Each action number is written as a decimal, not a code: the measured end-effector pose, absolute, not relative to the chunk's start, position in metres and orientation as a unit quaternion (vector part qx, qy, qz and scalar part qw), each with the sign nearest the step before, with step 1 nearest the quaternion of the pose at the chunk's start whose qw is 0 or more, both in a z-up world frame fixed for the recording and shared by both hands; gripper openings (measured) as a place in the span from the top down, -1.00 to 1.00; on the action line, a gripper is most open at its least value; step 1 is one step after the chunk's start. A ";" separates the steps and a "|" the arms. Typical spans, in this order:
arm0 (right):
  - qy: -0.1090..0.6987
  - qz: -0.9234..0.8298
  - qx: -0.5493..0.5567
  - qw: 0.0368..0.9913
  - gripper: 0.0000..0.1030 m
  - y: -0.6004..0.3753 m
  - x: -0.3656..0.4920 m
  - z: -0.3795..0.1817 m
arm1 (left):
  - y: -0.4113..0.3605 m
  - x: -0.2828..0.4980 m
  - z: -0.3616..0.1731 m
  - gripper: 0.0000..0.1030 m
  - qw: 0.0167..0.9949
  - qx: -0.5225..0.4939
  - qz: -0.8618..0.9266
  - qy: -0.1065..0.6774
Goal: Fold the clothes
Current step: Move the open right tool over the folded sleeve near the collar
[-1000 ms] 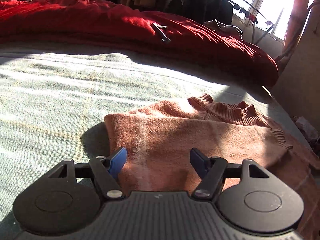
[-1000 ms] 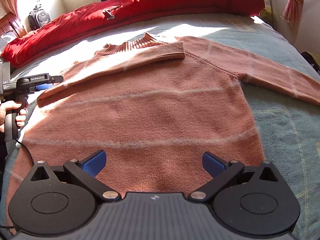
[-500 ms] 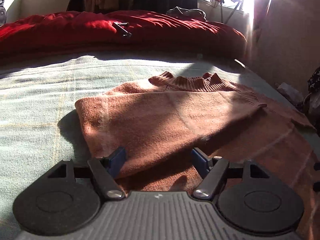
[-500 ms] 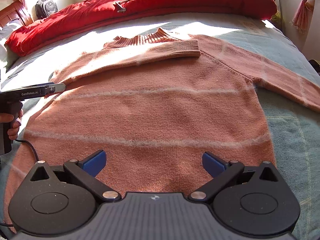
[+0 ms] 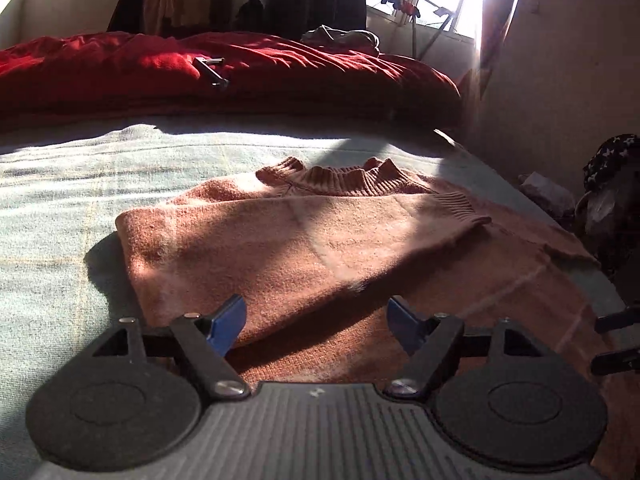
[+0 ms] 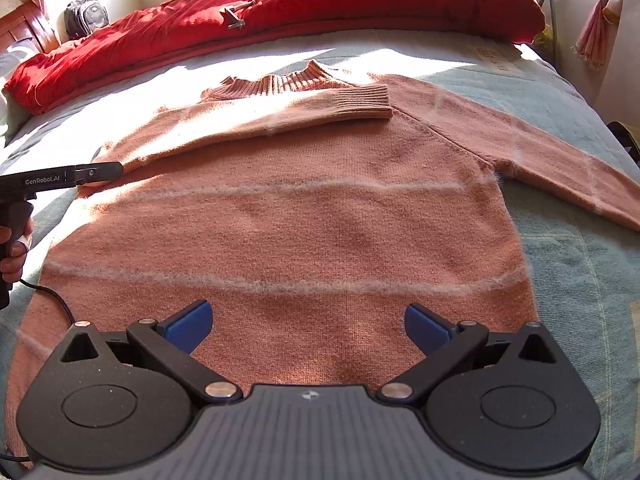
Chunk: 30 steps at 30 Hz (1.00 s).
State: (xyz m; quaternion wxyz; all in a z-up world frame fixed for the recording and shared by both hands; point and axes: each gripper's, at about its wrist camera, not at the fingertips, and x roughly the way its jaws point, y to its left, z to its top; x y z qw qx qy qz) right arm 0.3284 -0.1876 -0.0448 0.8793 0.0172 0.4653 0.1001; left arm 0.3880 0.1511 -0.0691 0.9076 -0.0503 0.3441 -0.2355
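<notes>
Unfolded sleeve (image 6: 560, 168) runs out to the sweater's (image 6: 288, 216) right — nearest the right gripper (image 6: 308, 326), released and empty — left gripper (image 5: 316, 320) just opened, holding nothing.

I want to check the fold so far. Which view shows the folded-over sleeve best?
The right wrist view: the folded sleeve lies across the sweater's chest, visible from shoulder to ribbed cuff. The left wrist view shows the sleeve low and foreshortened, partly shadowed.
</notes>
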 end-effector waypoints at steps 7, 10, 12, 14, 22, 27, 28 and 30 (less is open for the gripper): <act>0.445 0.168 0.035 0.879 -1.00 -0.176 0.378 -0.022 | 0.153 0.392 -0.076 -0.55 0.903 -0.060 -0.232 0.355; 0.434 0.208 0.055 0.875 -1.00 -0.164 0.412 -0.009 | 0.154 0.391 -0.073 -0.55 0.907 -0.061 -0.230 0.348; 0.428 0.236 0.064 0.870 -1.00 -0.153 0.436 -0.004 | 0.154 0.393 -0.077 -0.56 0.904 -0.059 -0.230 0.355; 0.426 0.258 0.068 0.865 -1.00 -0.140 0.459 -0.003 | 0.154 0.396 -0.082 -0.55 0.902 -0.056 -0.229 0.362; 0.442 0.293 0.094 0.843 -1.00 -0.102 0.533 -0.036 | 0.150 0.392 -0.085 -0.55 0.906 -0.033 -0.230 0.355; 0.475 0.267 0.096 0.833 -1.00 -0.117 0.544 -0.071 | 0.151 0.390 -0.085 -0.56 0.906 -0.033 -0.233 0.351; 0.472 0.268 0.098 0.834 -1.00 -0.125 0.543 -0.073 | 0.151 0.389 -0.083 -0.56 0.907 -0.033 -0.233 0.350; 0.467 0.255 0.095 0.841 -1.00 -0.139 0.541 -0.071 | 0.151 0.388 -0.079 -0.56 0.908 -0.033 -0.235 0.345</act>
